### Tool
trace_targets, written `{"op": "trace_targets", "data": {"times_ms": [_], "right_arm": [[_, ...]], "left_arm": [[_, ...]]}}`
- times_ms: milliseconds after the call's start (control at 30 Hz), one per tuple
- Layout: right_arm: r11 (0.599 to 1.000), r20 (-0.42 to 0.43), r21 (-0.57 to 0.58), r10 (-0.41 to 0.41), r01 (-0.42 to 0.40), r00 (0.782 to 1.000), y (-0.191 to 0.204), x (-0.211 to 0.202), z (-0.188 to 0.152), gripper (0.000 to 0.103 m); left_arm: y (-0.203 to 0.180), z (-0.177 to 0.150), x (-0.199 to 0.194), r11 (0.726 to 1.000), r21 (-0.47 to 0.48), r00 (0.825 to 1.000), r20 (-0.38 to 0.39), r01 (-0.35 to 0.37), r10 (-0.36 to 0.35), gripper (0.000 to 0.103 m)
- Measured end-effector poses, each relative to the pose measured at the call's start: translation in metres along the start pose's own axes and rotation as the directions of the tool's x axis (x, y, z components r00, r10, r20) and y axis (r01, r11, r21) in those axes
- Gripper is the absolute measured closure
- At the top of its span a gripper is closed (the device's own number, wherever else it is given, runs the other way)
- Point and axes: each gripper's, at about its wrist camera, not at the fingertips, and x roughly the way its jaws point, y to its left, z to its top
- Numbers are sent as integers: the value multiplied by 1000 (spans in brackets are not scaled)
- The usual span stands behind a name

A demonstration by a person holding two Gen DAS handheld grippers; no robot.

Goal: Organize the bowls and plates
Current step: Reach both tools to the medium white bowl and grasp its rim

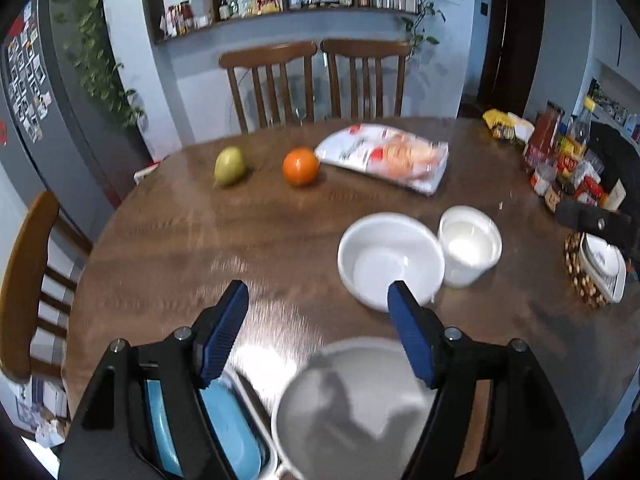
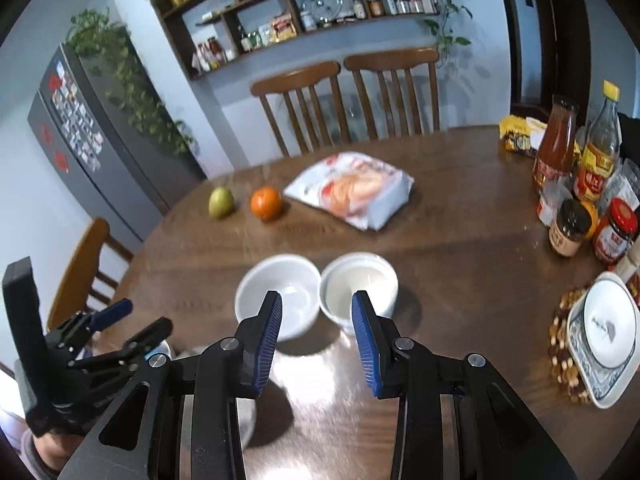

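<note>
Two white bowls stand side by side on the round wooden table (image 1: 168,248): a wide one (image 1: 390,258) (image 2: 280,294) and a deeper one (image 1: 470,244) (image 2: 360,286) to its right. My left gripper (image 1: 318,294) is open and empty, just short of the wide bowl, above a grey-white plate (image 1: 352,408) and a blue rectangular dish (image 1: 236,428). My right gripper (image 2: 317,306) is open and empty, hovering before both bowls. A white bowl on a blue-patterned square plate (image 2: 608,340) (image 1: 604,268) sits on a woven trivet at the right edge.
A pear (image 1: 229,166), an orange (image 1: 301,166) and a food packet (image 1: 386,156) lie across the table's far half. Bottles and jars (image 2: 580,184) crowd the right side. Chairs (image 1: 316,80) stand behind and at the left (image 1: 28,280). The left gripper shows in the right wrist view (image 2: 100,332).
</note>
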Motion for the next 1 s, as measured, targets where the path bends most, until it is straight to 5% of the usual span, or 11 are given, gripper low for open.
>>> {"op": "trace_targets", "data": {"times_ms": [167,467,633,767,867,1000], "right_arm": [[999,-49,25,34,-33,998,6,29,2,66],[979,-206,182,125,-88,970,1,102,-46,66],[965,-196,258,92,-39,976,-8,120,-51,66],[963,-229,268,95,-31,969,-8,139,-54,66],[959,-241,278,124,-53,963,-8,150,-55,66],[958,-236,277,143,-75,961,-8,156,-55,80]], "left_arm": [[5,25,30,1000,-27,1000,-17,-1,1,30],[9,16,109,999,-28,981,-190,25,-30,32],[8,14,129,998,-28,973,-225,48,-53,33],[11,11,141,998,-26,963,-261,59,-64,54],[13,9,144,996,-30,958,-271,86,-90,60],[8,7,143,992,-16,955,-271,123,-123,83]]}}
